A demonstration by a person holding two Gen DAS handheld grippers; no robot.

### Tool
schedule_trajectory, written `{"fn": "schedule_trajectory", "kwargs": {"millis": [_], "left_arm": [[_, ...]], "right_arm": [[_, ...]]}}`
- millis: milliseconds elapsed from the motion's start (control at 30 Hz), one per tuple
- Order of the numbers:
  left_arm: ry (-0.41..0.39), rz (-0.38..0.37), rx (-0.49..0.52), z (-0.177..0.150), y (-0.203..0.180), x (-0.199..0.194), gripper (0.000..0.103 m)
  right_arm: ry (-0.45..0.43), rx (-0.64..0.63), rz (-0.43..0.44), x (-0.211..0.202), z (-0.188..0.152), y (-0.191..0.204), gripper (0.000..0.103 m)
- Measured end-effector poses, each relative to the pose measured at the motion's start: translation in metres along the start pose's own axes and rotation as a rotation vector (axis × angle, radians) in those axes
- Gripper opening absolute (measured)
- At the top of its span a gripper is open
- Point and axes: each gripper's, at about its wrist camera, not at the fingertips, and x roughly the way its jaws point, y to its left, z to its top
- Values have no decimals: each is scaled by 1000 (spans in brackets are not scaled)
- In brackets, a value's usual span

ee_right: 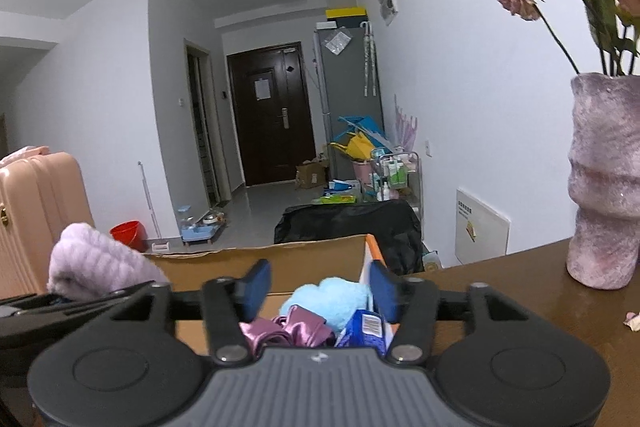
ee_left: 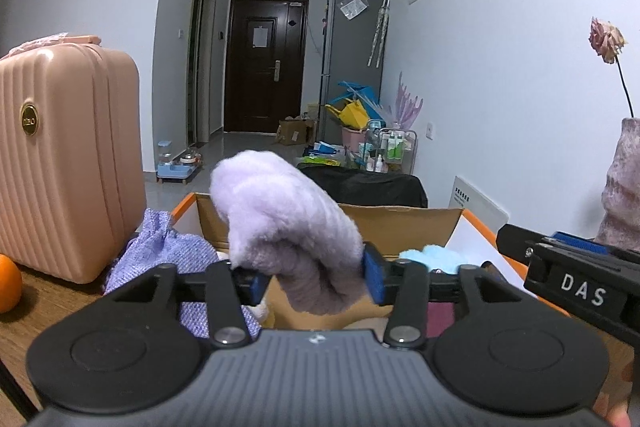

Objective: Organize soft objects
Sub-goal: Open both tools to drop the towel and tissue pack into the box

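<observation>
A fluffy lilac soft item [ee_left: 280, 223] stands up between the jaws of my left gripper [ee_left: 314, 281]. It touches the right pad, a sliver of gap shows at the left pad, and the jaws are open. It hangs over an open cardboard box [ee_left: 400, 227] with orange edges. My right gripper [ee_right: 320, 291] is open above the same box [ee_right: 280, 259], with nothing pressed between its pads. Below it lie a light blue plush [ee_right: 332, 297], a mauve satin piece [ee_right: 288, 327] and a blue packet [ee_right: 366, 327]. The lilac item [ee_right: 96, 263] shows at the left of the right wrist view.
A pink suitcase [ee_left: 68, 167] stands left of the box, with an orange [ee_left: 8, 285] beside it. A blue-purple knit cloth [ee_left: 168, 251] lies between suitcase and box. A pink vase [ee_right: 604, 187] with dried roses stands on the wooden table [ee_right: 520, 291] at right.
</observation>
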Motion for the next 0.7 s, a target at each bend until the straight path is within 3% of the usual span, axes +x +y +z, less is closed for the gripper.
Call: {"fn": "schedule_trajectory", "kwargs": {"millis": [133, 267, 333, 500, 700], "left_arm": [[-21, 21, -9, 1, 0, -2, 86], [-40, 50, -20, 1, 0, -5, 103], [-59, 88, -26, 0, -1, -7, 103], [-41, 91, -48, 1, 4, -6, 103], [-38, 97, -56, 1, 6, -5, 103]], "right_arm": [[-9, 31, -18, -3, 0, -6, 78], [-9, 64, -29, -3, 0, -13, 86], [-12, 74, -34, -3, 0, -15, 91], [-20, 82, -37, -4, -1, -17, 100], [-26, 78, -36, -4, -1, -15, 102]]}}
